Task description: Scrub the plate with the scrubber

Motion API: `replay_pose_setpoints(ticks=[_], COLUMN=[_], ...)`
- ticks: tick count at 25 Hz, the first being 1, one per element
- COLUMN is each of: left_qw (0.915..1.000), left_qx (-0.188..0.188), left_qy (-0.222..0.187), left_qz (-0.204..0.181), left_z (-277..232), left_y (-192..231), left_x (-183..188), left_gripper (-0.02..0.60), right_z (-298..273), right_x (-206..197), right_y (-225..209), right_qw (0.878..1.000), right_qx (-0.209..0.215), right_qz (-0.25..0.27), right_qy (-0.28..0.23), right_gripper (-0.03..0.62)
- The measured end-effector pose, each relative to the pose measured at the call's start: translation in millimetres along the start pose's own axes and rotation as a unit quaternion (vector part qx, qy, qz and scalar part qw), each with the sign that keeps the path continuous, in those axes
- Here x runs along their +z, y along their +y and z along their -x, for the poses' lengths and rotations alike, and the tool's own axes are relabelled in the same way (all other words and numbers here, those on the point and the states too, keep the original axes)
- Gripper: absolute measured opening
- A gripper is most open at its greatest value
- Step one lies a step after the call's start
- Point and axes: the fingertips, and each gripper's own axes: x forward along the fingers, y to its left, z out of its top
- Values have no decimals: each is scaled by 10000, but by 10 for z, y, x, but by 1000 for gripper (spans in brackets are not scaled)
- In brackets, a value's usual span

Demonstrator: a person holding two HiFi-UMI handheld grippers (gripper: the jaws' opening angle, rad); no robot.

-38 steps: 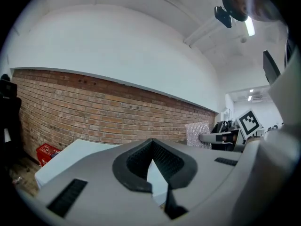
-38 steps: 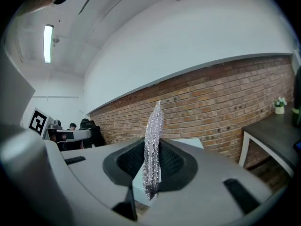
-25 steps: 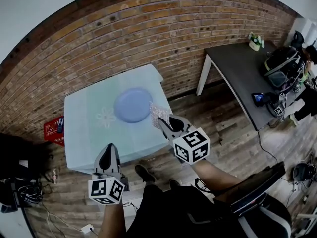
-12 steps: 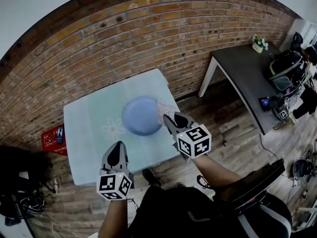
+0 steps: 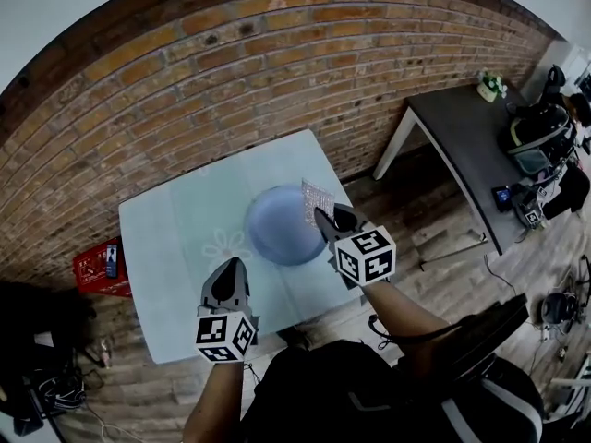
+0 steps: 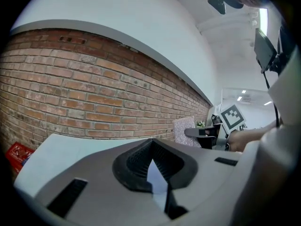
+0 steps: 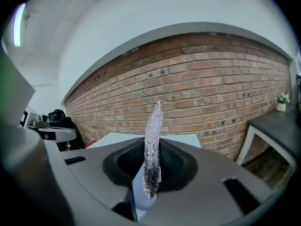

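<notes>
A blue plate lies on the pale green table, towards its right side. My right gripper is shut on a silvery, glittery scrubber, a flat sheet that sticks up from the jaws over the plate's right rim. The right gripper view shows the scrubber edge-on, pinched in the right gripper. My left gripper hovers above the table's near edge, left of the plate, jaws shut and holding nothing. From the left gripper view, the scrubber shows at right.
A brick wall runs behind the table. A red crate sits on the floor at the table's left. A dark desk with bags stands at right. Wooden floor lies between the two tables.
Both grippers have moved closer to the table. The scrubber now hangs over the plate's right rim instead of beside it.
</notes>
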Motion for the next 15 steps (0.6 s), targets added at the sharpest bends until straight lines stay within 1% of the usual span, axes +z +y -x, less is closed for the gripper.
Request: replay_pose_setpoints(ticks=[4, 7, 11, 15], left_qw=[9996, 9990, 9977, 9964], left_qx=[-156, -111, 6, 136], left_qy=[222, 418, 603, 606], left_qz=[16, 58, 324, 569], left_z=[-199, -336, -509, -674], left_y=[169, 308, 411, 481], left_x=[-135, -288, -503, -628], left_gripper=[9, 9, 9, 9], right_z=[-337, -561, -810, -1083], right_x=[-45, -102, -218, -323], right_y=[-33, -72, -191, -303], right_qw=[9997, 9991, 9981, 9972], right_qx=[-133, -198, -216, -123], right_qz=[134, 240, 287, 285], right_qy=[141, 294, 510, 681], right_gripper=[74, 74, 74, 74])
